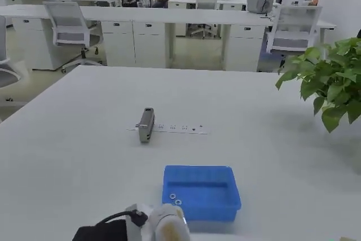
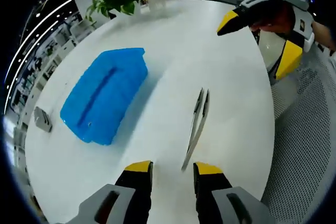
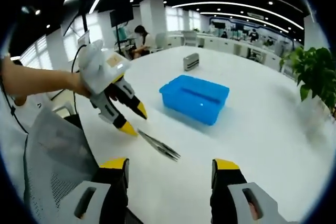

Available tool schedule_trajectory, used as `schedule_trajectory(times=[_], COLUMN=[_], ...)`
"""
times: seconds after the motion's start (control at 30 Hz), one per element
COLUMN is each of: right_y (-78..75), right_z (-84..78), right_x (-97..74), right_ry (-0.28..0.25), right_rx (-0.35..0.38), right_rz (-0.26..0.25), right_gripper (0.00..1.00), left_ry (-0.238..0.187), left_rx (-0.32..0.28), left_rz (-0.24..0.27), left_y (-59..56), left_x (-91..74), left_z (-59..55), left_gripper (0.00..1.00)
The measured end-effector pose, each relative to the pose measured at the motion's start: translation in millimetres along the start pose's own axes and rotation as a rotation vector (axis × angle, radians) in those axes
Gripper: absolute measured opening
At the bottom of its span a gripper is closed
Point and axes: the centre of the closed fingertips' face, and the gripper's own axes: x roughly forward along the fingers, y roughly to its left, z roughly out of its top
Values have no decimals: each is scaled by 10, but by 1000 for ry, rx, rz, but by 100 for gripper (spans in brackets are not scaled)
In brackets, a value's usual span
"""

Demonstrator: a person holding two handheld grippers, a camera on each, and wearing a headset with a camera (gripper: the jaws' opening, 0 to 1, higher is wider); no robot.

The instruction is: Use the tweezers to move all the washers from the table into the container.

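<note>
Fingers [image 2: 139, 168] of left gripper [image 2: 173, 168] and right gripper [image 3: 169, 164] apart, empty; tweezers [image 2: 197, 121] on table [image 2: 226, 77].

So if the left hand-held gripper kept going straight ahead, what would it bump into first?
Most likely the tweezers, lying on the table just ahead of the left hand-held gripper, near tip almost between its open jaws. The blue container sits off to one side.

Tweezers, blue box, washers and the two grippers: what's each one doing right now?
tweezers: lying flat on the table, not held
blue container: upright, top open
washers: two lying inside the blue container
left gripper: open, empty
right gripper: open, empty
</note>
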Motion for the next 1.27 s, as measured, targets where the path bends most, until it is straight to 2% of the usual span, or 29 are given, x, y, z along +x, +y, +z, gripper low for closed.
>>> schedule_trajectory(times=[0.03,0.07,0.1,0.13,0.27,0.47,0.6,0.63,0.73,0.77,0.87,1.03,1.27], right_y=[-40,-68,-81,-85,-150,-205,-228,-230,-240,-250,-262,-265,-258], right_z=[6,31,54,57,149,231,251,259,262,257,254,244,222], right_x=[-16,-22,-39,-51,-95,-108,-121,-124,-133,-133,-134,-120,-69], right_ry=[-14,-37,-57,-60,-103,-142,-151,-155,-150,-145,-141,-132,-101], right_rx=[31,47,63,69,62,58,51,52,46,39,41,47,20], right_rz=[-21,-35,-39,-37,-88,-127,-138,-138,-139,-143,-142,-140,-138], right_gripper=[66,70,73,75,85,99,99,99,99,99,99,99,99], left_ry=[-33,-54,-84,-103,-207,-304,-340,-352,-392,-402,-408,-396,-377], left_rx=[-54,-80,-120,-151,-310,-480,-551,-563,-601,-610,-633,-646,-625], left_rz=[7,10,35,52,113,222,267,282,348,355,386,411,418], left_y=[8,13,46,67,106,127,110,120,169,169,185,189,223], left_x=[-57,-103,-174,-230,-517,-875,-1066,-1103,-1278,-1326,-1406,-1415,-1364], left_z=[4,1,-3,-15,-79,-265,-382,-398,-457,-478,-546,-624,-609], left_gripper=[32,34,37,42,63,85,96,99,99,99,99,99,99])
